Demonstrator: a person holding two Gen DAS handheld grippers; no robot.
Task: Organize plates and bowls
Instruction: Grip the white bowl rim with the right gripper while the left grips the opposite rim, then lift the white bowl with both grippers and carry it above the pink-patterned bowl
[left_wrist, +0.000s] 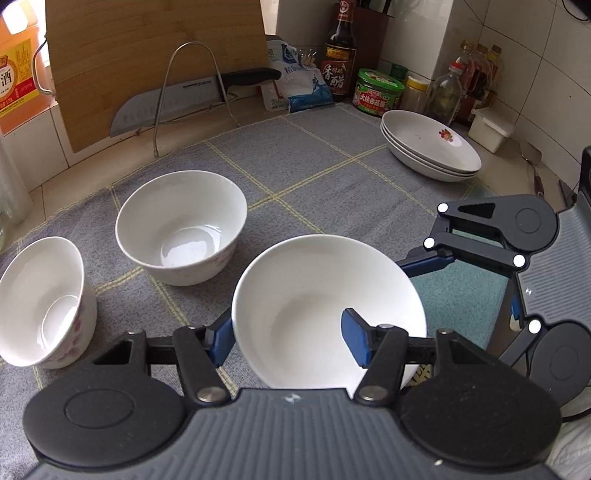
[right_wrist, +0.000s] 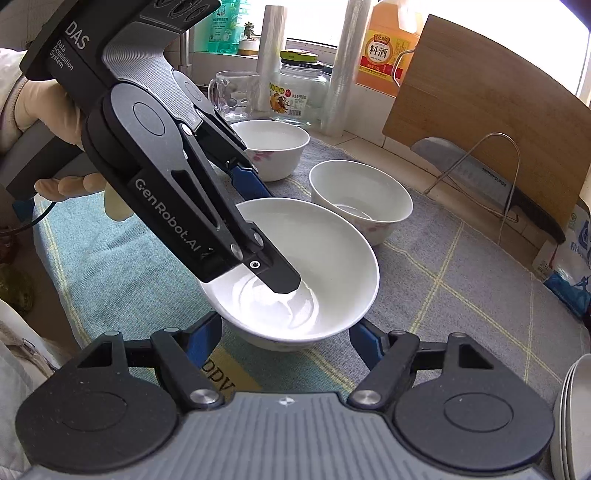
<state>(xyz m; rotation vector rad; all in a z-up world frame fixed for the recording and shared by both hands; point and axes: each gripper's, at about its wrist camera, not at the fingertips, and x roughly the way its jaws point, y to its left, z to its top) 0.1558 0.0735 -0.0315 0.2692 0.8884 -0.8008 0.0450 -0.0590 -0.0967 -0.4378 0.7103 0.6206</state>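
My left gripper straddles the near rim of a shallow white bowl, one finger inside and one outside; whether the pads press the rim I cannot tell. The same bowl shows in the right wrist view, tilted, with the left gripper reaching into it. My right gripper is open, its fingers either side of the bowl's near base. Two deeper white bowls stand on the grey cloth to the left. A stack of white plates sits far right.
A bamboo cutting board and a knife in a wire rack stand at the back. Sauce bottles and jars line the back right corner. A glass mug and jar stand by the window.
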